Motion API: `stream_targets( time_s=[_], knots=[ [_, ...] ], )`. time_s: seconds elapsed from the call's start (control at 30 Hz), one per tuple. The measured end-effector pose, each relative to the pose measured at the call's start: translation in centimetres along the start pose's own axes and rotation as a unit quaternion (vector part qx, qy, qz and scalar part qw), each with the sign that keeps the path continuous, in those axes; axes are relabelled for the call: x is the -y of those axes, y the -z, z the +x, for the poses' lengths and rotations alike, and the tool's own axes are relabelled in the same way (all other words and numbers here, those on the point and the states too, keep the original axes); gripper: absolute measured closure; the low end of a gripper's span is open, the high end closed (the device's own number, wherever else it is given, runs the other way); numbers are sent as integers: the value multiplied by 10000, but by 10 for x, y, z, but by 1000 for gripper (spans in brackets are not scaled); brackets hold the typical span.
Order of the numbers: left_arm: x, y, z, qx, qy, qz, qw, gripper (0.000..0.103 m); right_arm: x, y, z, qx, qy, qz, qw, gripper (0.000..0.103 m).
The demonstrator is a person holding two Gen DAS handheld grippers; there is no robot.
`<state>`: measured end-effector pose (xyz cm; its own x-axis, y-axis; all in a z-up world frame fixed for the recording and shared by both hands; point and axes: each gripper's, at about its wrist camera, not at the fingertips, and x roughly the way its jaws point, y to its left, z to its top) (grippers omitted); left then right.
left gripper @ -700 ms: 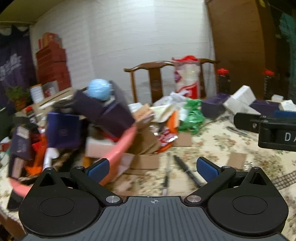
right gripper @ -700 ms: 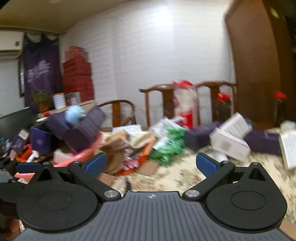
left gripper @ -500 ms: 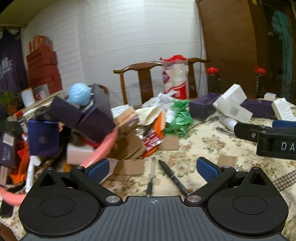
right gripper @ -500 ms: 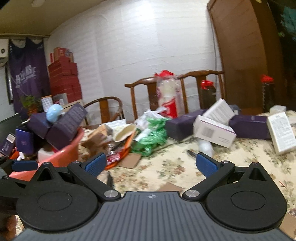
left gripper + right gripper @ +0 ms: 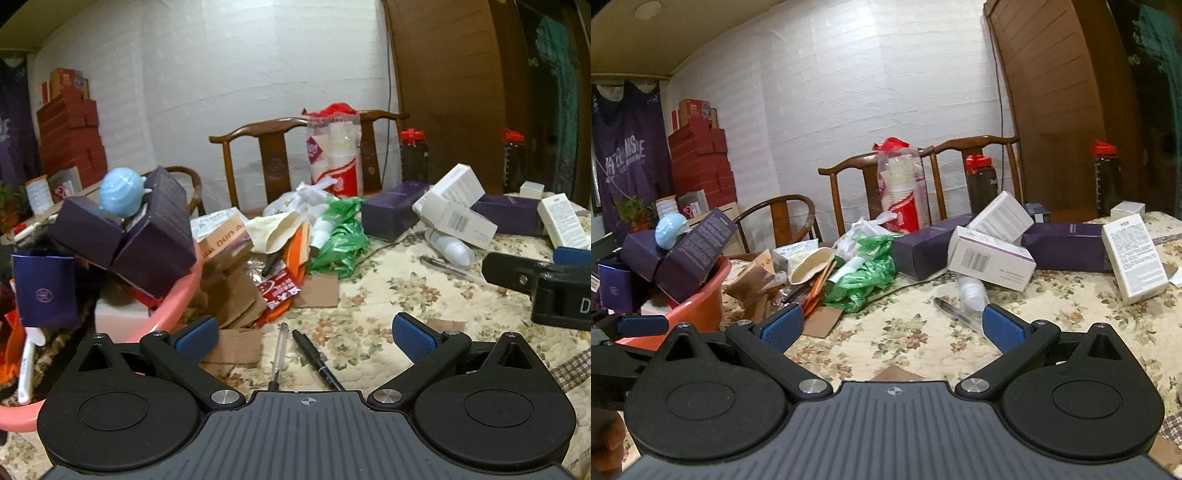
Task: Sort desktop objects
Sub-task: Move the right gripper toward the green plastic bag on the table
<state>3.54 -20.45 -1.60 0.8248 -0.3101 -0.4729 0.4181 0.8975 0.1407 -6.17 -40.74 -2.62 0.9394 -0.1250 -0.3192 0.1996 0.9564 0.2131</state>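
Left wrist view shows the left tool [image 5: 303, 332] spread wide and empty over the floral worktop [image 5: 369, 306], with a black marker [image 5: 317, 360] and a clear pen [image 5: 279, 350] lying side by side just ahead between its fingers. Both look light, stiff and smooth, apt to roll, so a pinch across the barrel near the middle seems safest. The right tool [image 5: 892, 326], also spread and empty, faces white boxes [image 5: 991, 262] and a clear pen [image 5: 955, 312]; the boxes look light but crushable, best taken across their narrow faces.
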Motion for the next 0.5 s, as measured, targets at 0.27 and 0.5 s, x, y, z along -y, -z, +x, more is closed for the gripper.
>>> stream_targets(
  time_s=[0.27, 0.5],
  knots=[
    [7, -6, 34, -171, 42, 105, 9998, 0, 37, 3, 5, -163, 499, 46, 9986, 1],
    [17, -27, 71, -300, 151, 168, 9993, 0, 72, -25, 21, -187, 793, -26, 9967, 1]
  ],
)
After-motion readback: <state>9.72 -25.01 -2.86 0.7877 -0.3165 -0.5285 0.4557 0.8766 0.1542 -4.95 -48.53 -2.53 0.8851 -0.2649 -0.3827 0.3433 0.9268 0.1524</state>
